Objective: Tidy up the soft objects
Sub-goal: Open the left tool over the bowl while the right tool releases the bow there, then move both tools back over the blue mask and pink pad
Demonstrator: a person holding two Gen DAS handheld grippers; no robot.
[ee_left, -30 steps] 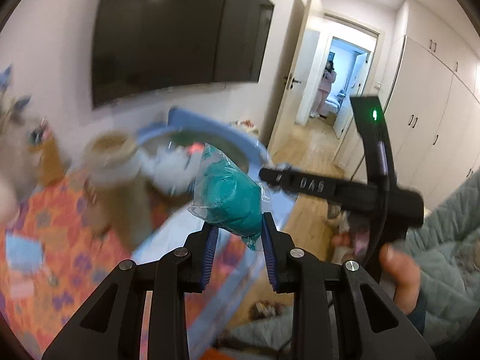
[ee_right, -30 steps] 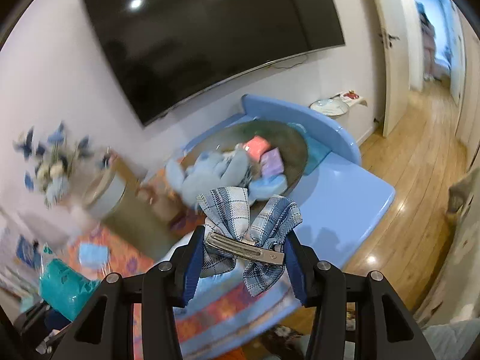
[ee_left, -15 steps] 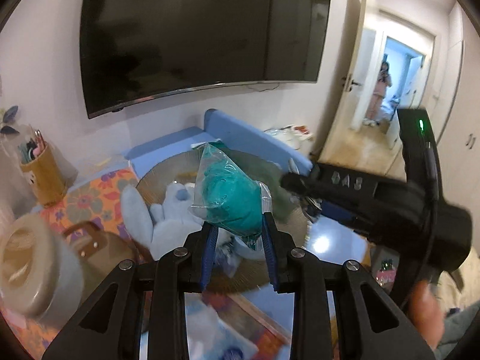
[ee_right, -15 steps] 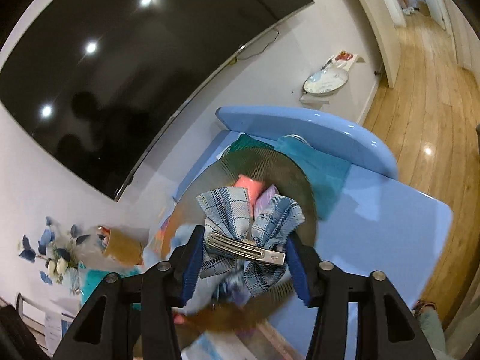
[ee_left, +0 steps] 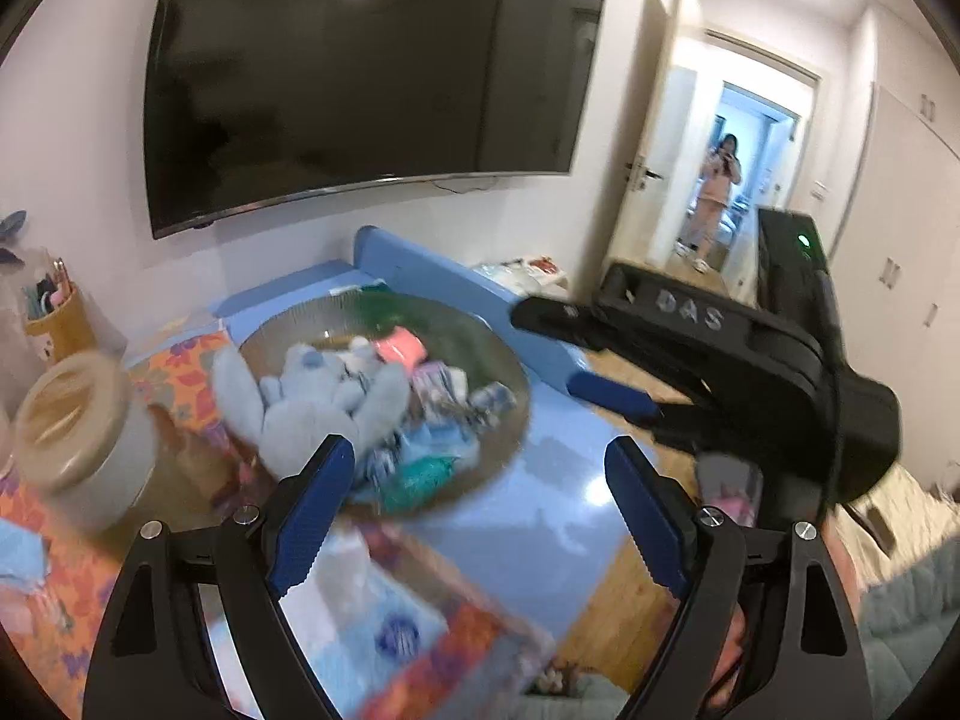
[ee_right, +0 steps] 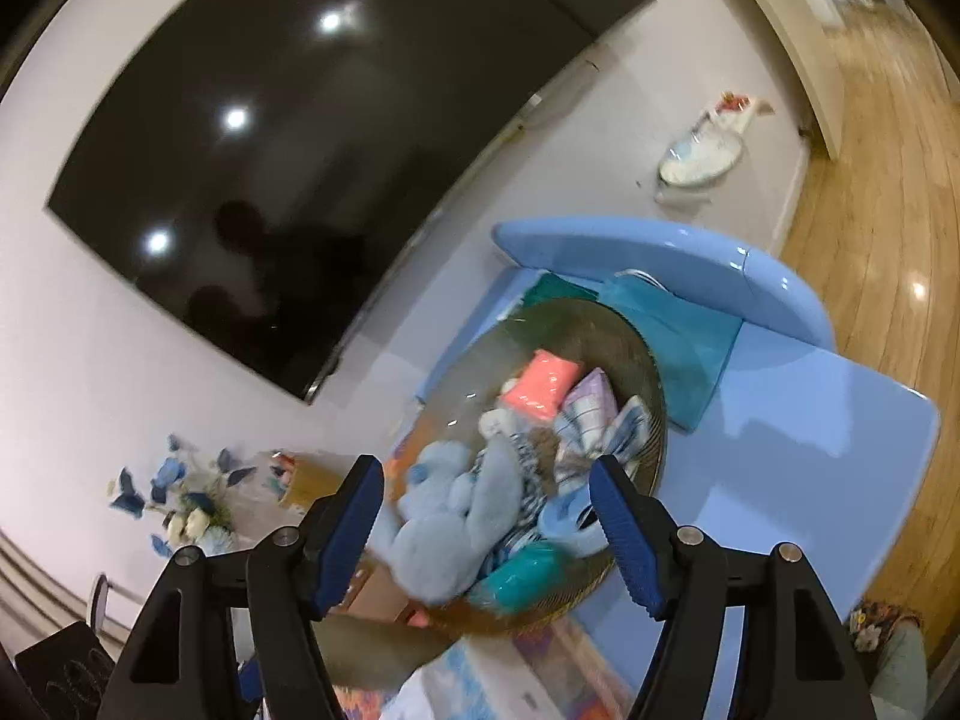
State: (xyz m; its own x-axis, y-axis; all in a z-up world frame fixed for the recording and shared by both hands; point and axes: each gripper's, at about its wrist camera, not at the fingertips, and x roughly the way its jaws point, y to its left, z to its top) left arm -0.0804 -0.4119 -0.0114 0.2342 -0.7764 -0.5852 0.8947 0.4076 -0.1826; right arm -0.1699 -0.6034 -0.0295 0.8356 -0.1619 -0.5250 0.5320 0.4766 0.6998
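Both grippers hang open and empty above a bowl point(ee_left: 504, 360) of soft things.
Left gripper point(ee_left: 480, 510) lower centre; right gripper point(ee_right: 486, 516) likewise; plush point(ee_right: 456, 516), teal bag point(ee_right: 522, 576) in bowl.

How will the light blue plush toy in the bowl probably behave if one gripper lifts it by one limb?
The plush toy looks soft, with limp limbs, so it would probably sag and dangle. It seems light for its bulk. It lies on other items in the bowl, so it might drag some along.
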